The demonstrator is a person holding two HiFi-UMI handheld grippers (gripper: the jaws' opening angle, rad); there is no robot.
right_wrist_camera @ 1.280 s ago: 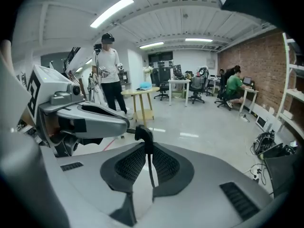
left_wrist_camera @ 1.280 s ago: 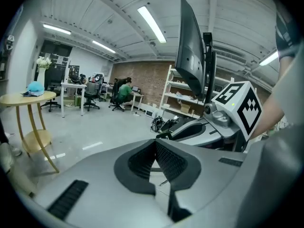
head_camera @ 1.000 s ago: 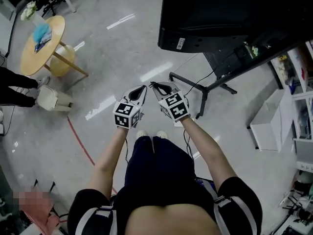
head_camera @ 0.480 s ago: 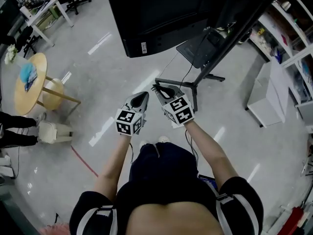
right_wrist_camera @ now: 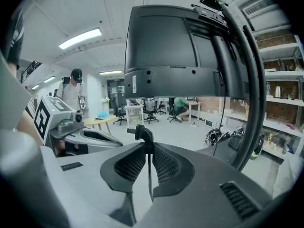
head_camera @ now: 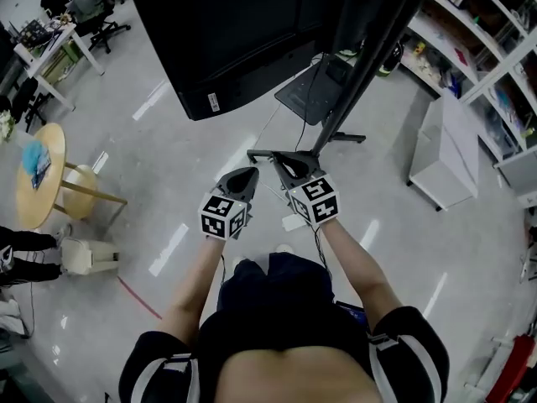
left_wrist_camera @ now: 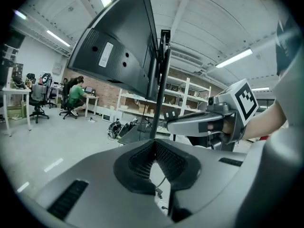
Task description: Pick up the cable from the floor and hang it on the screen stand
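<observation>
The right gripper (right_wrist_camera: 148, 151) pinches the black cable (right_wrist_camera: 143, 134) just under its plug (which pokes out above the pads), lifted near the screen stand (head_camera: 362, 65) below the screen (head_camera: 235, 32). Just beside it, the left gripper (left_wrist_camera: 155, 144) has its jaws pressed together at the tips.

Left gripper (left_wrist_camera: 155, 144) fills the bottom of the frame, its ribbed pads meeting at the tips with nothing pinched there. A thin dark cable (left_wrist_camera: 160, 184) shows through the gap beneath them, low centre. Right gripper (left_wrist_camera: 172, 123) reaches in from the right, its marker cube (left_wrist_camera: 244, 99) behind. Big black screen (left_wrist_camera: 118, 46) upper left, on a dark stand pole (left_wrist_camera: 161, 89). Seated person (left_wrist_camera: 75, 93) far left. Shelves (left_wrist_camera: 183, 101) behind centre.
</observation>
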